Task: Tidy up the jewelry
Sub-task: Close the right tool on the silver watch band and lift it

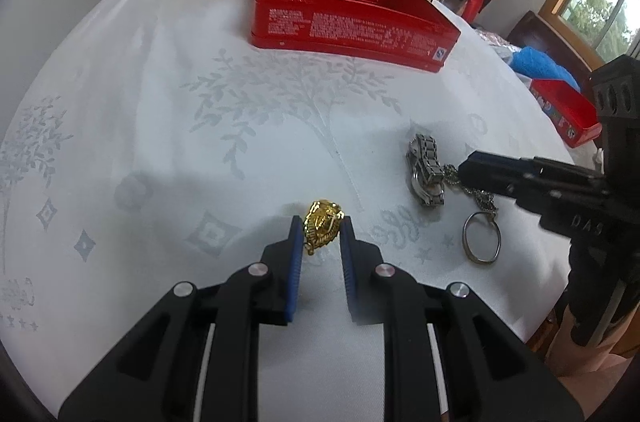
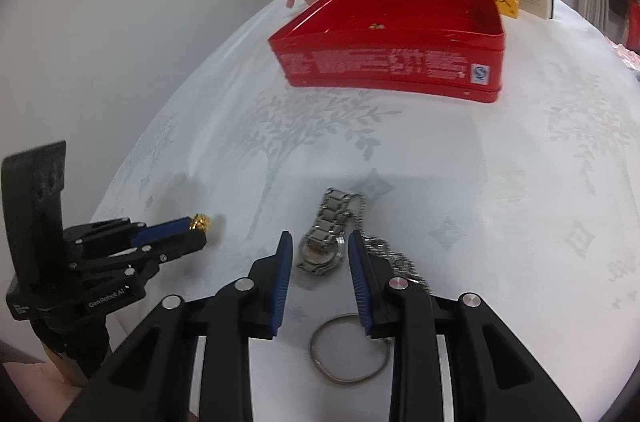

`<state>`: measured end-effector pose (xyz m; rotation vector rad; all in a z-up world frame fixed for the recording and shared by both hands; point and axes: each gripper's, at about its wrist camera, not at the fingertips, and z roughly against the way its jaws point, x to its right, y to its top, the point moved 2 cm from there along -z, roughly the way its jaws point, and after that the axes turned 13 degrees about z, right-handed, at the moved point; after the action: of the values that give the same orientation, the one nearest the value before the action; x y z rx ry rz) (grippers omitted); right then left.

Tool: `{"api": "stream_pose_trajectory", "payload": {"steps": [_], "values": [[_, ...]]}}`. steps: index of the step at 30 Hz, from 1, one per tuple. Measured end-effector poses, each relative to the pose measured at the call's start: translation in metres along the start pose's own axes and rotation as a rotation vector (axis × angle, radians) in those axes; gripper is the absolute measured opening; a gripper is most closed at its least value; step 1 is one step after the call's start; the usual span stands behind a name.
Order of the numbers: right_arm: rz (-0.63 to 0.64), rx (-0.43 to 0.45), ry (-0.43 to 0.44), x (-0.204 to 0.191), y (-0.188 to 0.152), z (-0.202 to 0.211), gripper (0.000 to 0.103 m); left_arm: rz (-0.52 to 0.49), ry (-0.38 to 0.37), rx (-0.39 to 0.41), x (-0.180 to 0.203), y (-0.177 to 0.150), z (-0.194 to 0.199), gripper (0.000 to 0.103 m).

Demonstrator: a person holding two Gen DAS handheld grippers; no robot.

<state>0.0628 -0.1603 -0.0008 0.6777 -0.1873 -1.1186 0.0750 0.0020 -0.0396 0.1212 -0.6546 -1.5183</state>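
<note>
Here both tongs straddle a piece each, and the step in hand looks like two pickups meant for the red tin point(image 1: 352, 18) at the top centre of both views. The left tongs point(image 1: 320, 222) stand apart around the gold charm point(image 1: 322, 228), low and centre in the left view; the pads flank it closely, but I cannot tell whether they touch it. The right tongs point(image 2: 320, 242) are likewise spread, with the watch point(image 2: 324, 242) lying on the table point(image 2: 480, 182) between the blue pads, its case near the tips and its band running away up the frame. A chain point(image 2: 384, 250) with a ring point(image 2: 352, 350) trails beside and under the right pad, touching or nearly touching the watch. To do this well, close on the watch's case rather than the slack band, and keep the chain outside the pads so it does not drag along. The charm is small and lumpy: squeeze it squarely at mid-body, then lift straight up before carrying it over the tin's near wall.
</note>
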Motion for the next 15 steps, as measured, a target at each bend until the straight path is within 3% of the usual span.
{"api": "stream_pose_trajectory", "payload": {"steps": [9,15], "values": [[-0.005,-0.085,-0.061,-0.007,0.003,-0.028,0.029,0.014,-0.007,0.004,-0.008,0.002,0.001,0.017],[-0.008,-0.092,-0.089,-0.006,0.007,-0.038,0.031,0.018,-0.015,0.008,-0.012,0.004,0.002,0.017]]}}
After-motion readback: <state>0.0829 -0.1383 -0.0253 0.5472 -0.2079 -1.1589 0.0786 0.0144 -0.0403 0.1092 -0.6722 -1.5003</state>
